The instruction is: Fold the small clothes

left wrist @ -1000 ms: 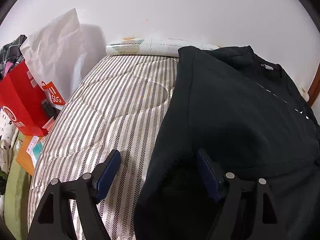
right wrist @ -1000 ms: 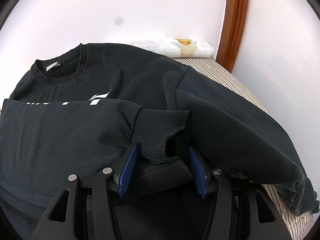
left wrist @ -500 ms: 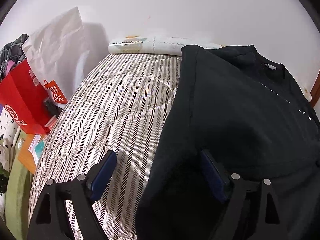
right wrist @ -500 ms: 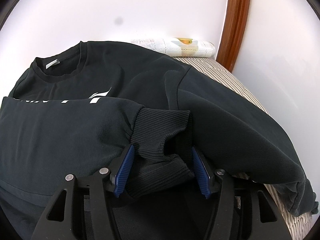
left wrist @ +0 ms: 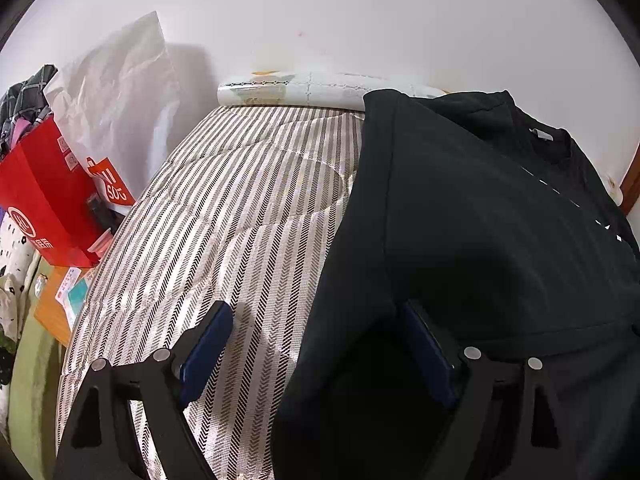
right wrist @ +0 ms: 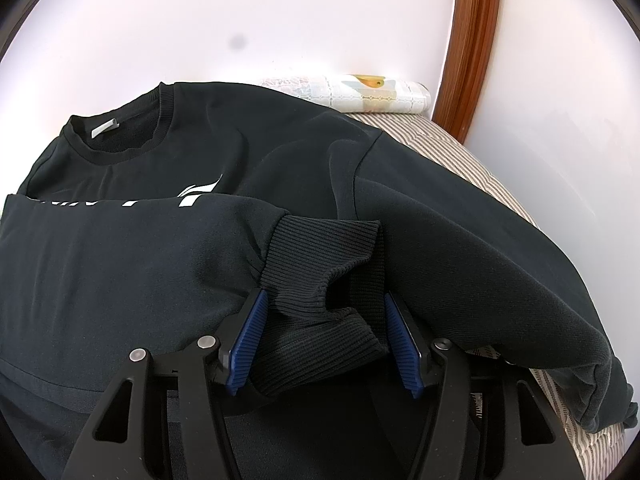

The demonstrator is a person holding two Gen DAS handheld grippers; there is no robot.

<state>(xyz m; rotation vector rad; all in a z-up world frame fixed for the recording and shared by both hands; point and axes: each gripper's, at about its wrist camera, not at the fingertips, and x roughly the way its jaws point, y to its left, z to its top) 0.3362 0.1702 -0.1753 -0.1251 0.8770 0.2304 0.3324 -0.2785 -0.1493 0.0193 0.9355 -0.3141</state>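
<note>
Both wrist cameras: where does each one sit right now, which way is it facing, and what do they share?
Left wrist: on the left gripper, low at the black sweatshirt's side edge, facing up the striped mattress toward the wall; both fingers show, wide apart.
Right wrist: on the right gripper, facing the collar; fingers either side of the folded sleeve's ribbed cuff, gaps visible.
Shared: the sweatshirt, the mattress, and the rolled patterned cloth at the wall.

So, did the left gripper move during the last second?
Yes. The left gripper drew slightly back: the rolled mat at the bed's far end sits lower and smaller in the left wrist view than before.
</note>
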